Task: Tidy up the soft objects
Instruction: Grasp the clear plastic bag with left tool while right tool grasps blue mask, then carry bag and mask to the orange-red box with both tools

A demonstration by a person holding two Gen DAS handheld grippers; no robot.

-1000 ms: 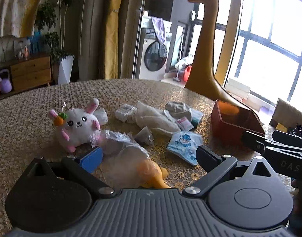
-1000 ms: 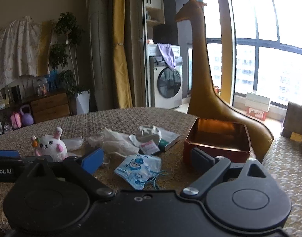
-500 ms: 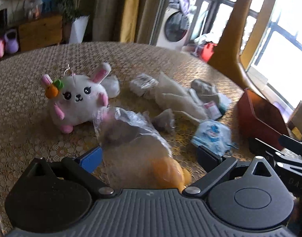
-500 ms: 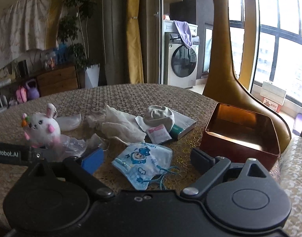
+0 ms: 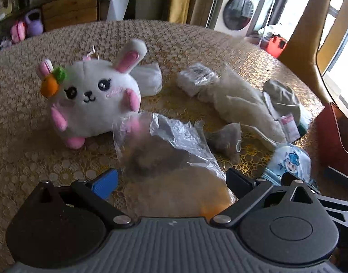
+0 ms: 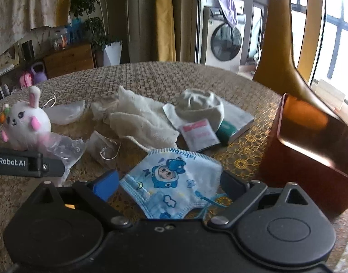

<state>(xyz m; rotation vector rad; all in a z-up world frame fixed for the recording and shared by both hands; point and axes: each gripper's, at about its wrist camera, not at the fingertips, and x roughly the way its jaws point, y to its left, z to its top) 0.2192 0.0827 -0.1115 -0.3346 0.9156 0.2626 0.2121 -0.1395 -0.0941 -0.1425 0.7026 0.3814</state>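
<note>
My left gripper (image 5: 171, 180) is open, its fingers on either side of a clear plastic bag (image 5: 169, 150) with an orange toy inside. A white plush bunny (image 5: 92, 95) lies just beyond the bag. My right gripper (image 6: 169, 183) is open, its fingers on either side of a blue cartoon face mask (image 6: 171, 182). A cream cloth (image 6: 142, 118), a grey-green rolled cloth (image 6: 201, 107) and a small pink sachet (image 6: 200, 134) lie beyond the mask. The bunny (image 6: 23, 120) sits at the left in the right wrist view.
A red-brown open box (image 6: 310, 145) stands right of the mask on the round woven-topped table (image 6: 151, 77). A tall golden giraffe figure (image 6: 278, 34) rises behind it. The left gripper's arm (image 6: 26, 162) crosses the left side. A small grey pouch (image 5: 226, 138) lies mid-table.
Both grippers have moved forward and down toward the table. The left one has closed in over the plastic bag; the right one has closed in over the face mask.
</note>
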